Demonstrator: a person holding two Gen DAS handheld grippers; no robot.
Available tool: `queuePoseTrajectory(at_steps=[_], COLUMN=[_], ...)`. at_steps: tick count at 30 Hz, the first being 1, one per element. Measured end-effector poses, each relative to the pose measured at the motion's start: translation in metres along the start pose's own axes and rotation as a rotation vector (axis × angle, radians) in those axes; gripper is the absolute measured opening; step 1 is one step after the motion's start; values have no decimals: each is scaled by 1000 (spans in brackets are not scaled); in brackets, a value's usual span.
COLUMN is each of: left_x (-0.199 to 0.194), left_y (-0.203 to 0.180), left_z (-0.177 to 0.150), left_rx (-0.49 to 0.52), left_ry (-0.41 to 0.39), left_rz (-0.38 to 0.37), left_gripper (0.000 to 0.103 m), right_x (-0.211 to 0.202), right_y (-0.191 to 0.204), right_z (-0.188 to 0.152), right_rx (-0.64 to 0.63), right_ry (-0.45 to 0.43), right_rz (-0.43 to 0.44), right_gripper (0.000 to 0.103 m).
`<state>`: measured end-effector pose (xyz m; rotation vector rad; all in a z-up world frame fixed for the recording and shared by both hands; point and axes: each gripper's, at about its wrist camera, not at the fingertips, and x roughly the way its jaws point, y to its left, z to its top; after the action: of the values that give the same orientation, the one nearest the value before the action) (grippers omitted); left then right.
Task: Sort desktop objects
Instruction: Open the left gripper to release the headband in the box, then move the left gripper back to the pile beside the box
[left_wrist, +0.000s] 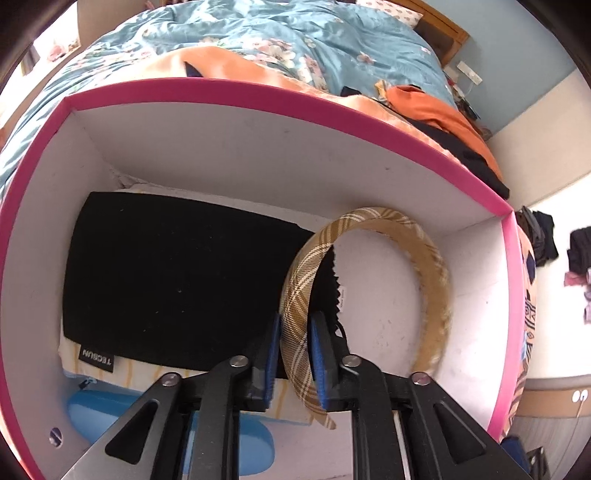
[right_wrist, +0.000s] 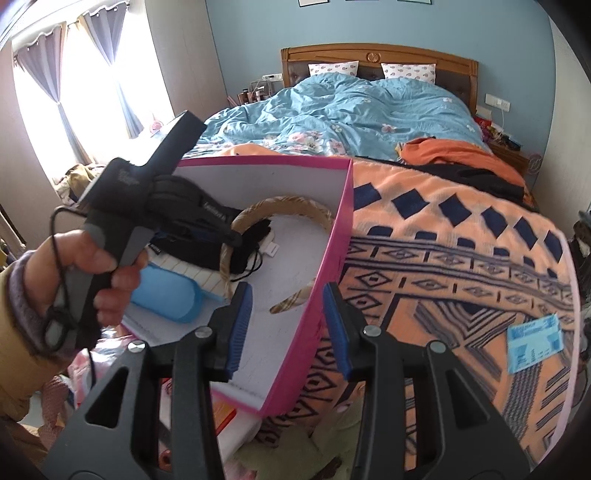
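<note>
Holding headband (left_wrist: 295, 314), left claw (left_wrist: 295, 354) reaches into pink box (left_wrist: 236, 92) beside black pouch (left_wrist: 166, 273).

Black left gripper (left_wrist: 293, 354), blue ribbed pads (left_wrist: 318, 363), silver screws

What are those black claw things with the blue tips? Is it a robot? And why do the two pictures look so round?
It is no robot. A person holds a hand-held gripper in each hand, like big tongs, and each carries a round-eyed camera that bends the picture.

The left camera looks into a pink box with white walls. The left hand-held gripper pinches a tan plaid headband. Also in the box lie a black pouch and a blue case.

The right camera looks from farther back. You can see the person's left hand squeezing its handle. The right hand-held gripper is open, one finger on each side of the box's wall in the picture, holding nothing. The box sits on an orange patterned blanket on a bed.
</note>
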<state>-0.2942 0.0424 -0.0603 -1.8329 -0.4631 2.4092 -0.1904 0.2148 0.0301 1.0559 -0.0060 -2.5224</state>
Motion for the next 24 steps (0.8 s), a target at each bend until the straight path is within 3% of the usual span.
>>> queuePoseTrajectory(at_steps=[2, 7, 9, 16, 21, 24], left_x=[-3, -21, -38, -99, -124, -124], left_y=[0, -8, -5, 4, 28, 35], left_z=[2, -4, -14, -72, -121, -147], left_rx=[4, 85, 119, 314, 452, 524], left_ry=[-9, -79, -117, -270, -261, -240], left_rz=[-27, -68, -96, -155, -232, -215], left_gripper=[31, 35, 38, 64, 71, 73], right_x=[-6, -28, -35, -54, -48, -41], right_y=[-1, 3, 5, 18, 26, 29], right_z=[-5, -22, -28, -55, -74, -83], right_rx=[12, 42, 44, 39, 49, 63], right_ry=[-2, -5, -5, 7, 43, 69], right_rz=[29, 97, 109, 179, 206, 216], right_gripper=[42, 42, 42, 47, 49, 49])
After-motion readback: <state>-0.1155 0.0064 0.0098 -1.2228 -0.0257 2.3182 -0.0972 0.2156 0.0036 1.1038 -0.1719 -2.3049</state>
